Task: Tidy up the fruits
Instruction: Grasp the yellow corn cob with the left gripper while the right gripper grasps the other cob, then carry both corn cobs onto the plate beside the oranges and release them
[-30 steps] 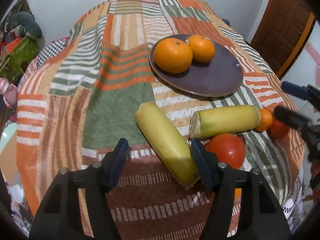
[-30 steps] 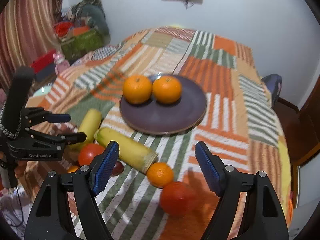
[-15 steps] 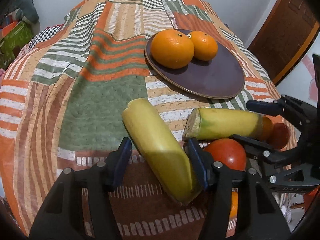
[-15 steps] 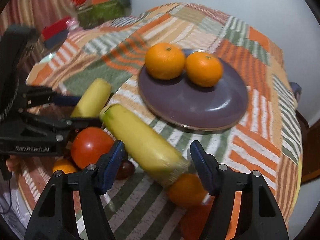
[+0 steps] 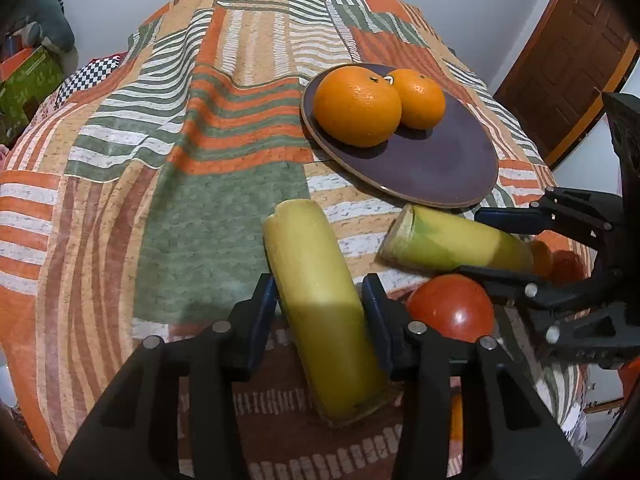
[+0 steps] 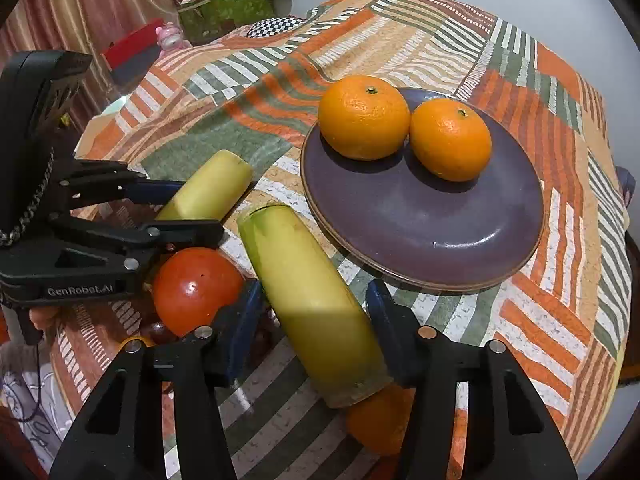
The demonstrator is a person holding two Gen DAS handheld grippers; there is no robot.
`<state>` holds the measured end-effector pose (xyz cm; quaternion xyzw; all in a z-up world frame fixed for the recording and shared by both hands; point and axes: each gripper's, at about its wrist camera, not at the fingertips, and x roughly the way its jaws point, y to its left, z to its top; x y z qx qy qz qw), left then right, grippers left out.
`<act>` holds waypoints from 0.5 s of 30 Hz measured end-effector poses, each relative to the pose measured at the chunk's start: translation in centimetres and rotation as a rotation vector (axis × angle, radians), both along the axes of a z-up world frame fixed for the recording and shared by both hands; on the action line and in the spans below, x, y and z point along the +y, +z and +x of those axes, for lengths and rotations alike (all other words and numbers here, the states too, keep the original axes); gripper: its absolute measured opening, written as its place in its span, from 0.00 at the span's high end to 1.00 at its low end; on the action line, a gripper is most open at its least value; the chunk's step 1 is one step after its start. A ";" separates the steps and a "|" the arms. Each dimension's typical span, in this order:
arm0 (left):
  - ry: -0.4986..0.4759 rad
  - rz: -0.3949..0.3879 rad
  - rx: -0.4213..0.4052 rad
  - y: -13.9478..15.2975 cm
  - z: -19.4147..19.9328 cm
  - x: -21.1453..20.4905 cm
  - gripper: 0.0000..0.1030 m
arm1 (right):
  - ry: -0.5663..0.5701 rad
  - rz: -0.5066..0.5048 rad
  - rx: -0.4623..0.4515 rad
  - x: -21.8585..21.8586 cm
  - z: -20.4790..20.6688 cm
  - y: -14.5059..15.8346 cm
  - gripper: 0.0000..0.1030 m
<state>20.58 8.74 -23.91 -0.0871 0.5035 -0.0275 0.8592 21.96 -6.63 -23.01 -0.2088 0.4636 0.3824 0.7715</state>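
Patchwork tablecloth, one plate, two oranges, two banana pieces, one tomato.

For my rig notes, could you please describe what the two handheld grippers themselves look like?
Both the left gripper and right gripper are matte black plastic with angular cut-outs, silver rivets and blue finger pads. The left one carries white "GenRobot.AI" lettering and a braided cord.

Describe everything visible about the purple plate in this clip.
The purple plate is round, shallow and glossy, ceramic by its look, with a thin brownish rim and a highlight on its glaze. It lies flat on the patchwork cloth. Two oranges sit on its far side, a larger one and a smaller one, side by side; the near part is bare. No gripper touches it.
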 end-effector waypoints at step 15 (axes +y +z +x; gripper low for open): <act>-0.064 0.046 0.018 0.5 -2.8 0.5 0.65 | -0.034 -0.009 0.094 -0.6 0.0 0.9 0.64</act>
